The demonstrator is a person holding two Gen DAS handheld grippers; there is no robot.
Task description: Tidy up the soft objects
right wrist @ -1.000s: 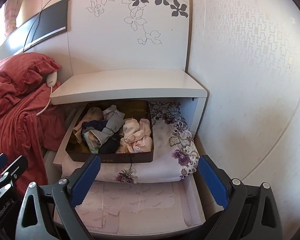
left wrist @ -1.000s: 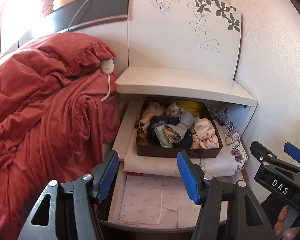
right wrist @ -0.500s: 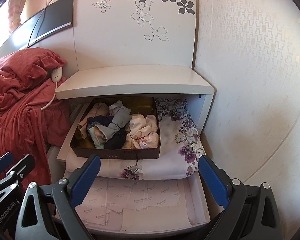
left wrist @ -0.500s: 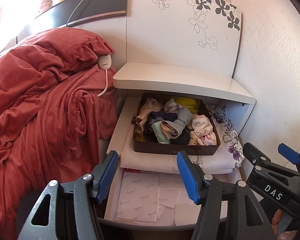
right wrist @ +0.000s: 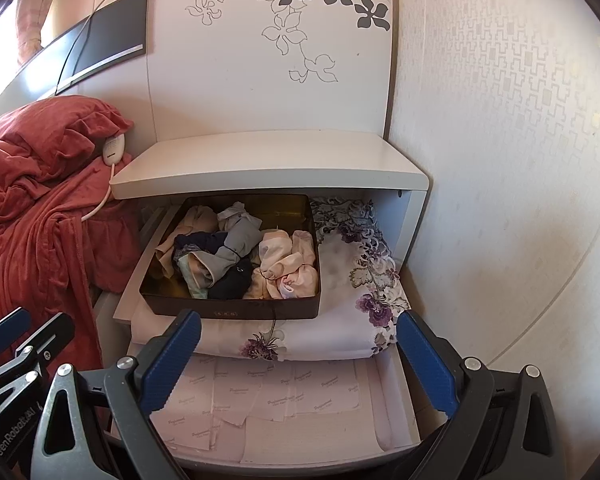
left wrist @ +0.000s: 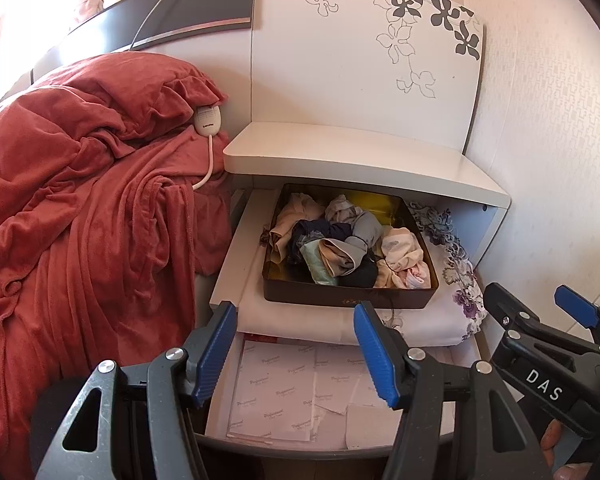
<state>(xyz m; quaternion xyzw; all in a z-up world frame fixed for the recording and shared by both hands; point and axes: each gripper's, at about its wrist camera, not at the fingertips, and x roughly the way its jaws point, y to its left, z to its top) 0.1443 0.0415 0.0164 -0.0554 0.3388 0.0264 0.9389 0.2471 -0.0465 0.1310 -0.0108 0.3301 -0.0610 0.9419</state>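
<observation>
At frame centre, a dark tin point(left wrist: 348, 300) holds crumpled soft garments point(left wrist: 340, 244) and sits on a folded floral cloth point(right wrist: 340, 320) in the open nightstand drawer. Both the left gripper point(left wrist: 296, 344) and right gripper point(right wrist: 300, 360) hover at the bottom edge, blue pads apart and empty. One garment looks like socks, perhaps.

Tin point(right wrist: 236, 310) open from above at front; nightstand top point(right wrist: 268, 168) overhangs its rear; wall point(right wrist: 500, 160) close right.
</observation>
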